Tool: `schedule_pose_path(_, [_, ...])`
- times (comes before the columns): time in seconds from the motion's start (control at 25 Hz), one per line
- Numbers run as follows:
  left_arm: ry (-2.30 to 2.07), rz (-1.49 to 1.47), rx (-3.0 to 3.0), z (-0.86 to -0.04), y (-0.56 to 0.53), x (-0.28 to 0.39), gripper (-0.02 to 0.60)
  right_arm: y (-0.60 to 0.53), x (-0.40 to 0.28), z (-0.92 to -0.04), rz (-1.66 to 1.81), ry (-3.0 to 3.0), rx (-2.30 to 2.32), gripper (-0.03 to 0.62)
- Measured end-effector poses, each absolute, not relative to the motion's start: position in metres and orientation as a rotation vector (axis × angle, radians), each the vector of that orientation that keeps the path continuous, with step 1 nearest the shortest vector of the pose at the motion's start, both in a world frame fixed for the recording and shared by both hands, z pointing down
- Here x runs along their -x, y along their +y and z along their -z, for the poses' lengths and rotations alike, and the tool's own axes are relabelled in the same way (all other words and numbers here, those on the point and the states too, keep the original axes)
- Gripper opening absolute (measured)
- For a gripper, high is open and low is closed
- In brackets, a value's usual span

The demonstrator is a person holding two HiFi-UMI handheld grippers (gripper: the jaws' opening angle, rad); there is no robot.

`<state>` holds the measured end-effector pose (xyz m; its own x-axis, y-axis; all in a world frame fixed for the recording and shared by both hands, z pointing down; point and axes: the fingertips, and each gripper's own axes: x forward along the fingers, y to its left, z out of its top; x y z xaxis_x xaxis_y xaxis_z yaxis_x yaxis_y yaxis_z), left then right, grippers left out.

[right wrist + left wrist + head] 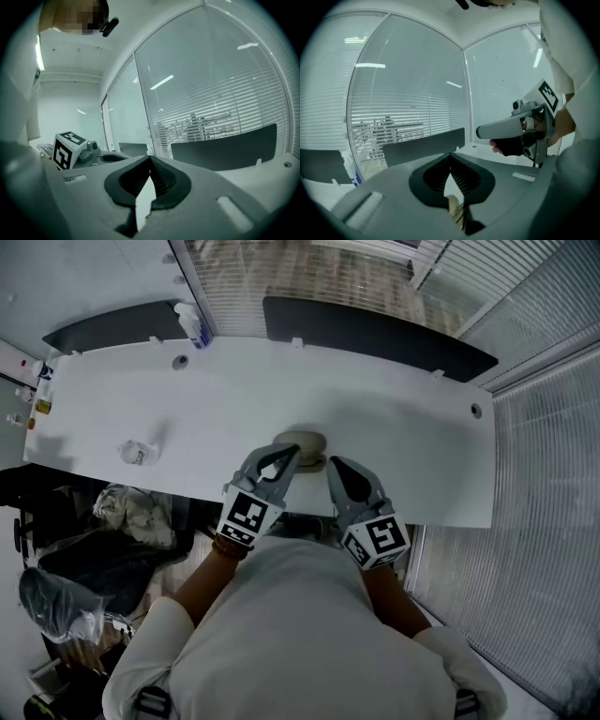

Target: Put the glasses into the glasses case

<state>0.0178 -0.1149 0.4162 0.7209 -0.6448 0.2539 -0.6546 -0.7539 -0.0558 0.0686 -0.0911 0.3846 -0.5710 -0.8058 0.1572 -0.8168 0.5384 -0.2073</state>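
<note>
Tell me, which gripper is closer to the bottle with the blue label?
Left. The left gripper sits at the near edge of the table, below and right of the bottle by the far edge. The right gripper is beside it, farther right still.

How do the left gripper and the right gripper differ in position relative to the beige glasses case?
In the head view, the left gripper overlaps the glasses case at the table's near edge; the right gripper sits just beside it. Between the left gripper's jaws a beige patch shows; between the right gripper's, mostly white table. Shared: both grippers' jaws meet at the tips.
</note>
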Motion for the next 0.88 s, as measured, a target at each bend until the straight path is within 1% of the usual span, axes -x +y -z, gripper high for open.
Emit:
schedule_pose_path(0.2, [-1.060, -0.144, -2.893, -0.372, -0.100, -0.029, 0.003, -0.089, -0.068, -0.347, -0.314, -2.763, -1.445, 0.001])
schedule_pose_path(0.36, [-1.076, -0.010, -2.883, -0.346, -0.090, -0.034, 0.003, -0.087, -0.069, -0.329, -0.279, -2.792, -1.450, 0.002])
schedule_pose_path(0.72, [-1.100, 0.027, -2.844, -0.344, -0.098, -0.042, 0.003, -0.087, -0.067, -0.315, -0.178, -2.826, -1.424, 0.000])
schedule_pose_path(0.88, [-1.110, 0.042, -2.829, -0.346, -0.097, -0.046, 0.003, -0.087, -0.070, -0.314, -0.190, -2.829, -1.422, 0.000])
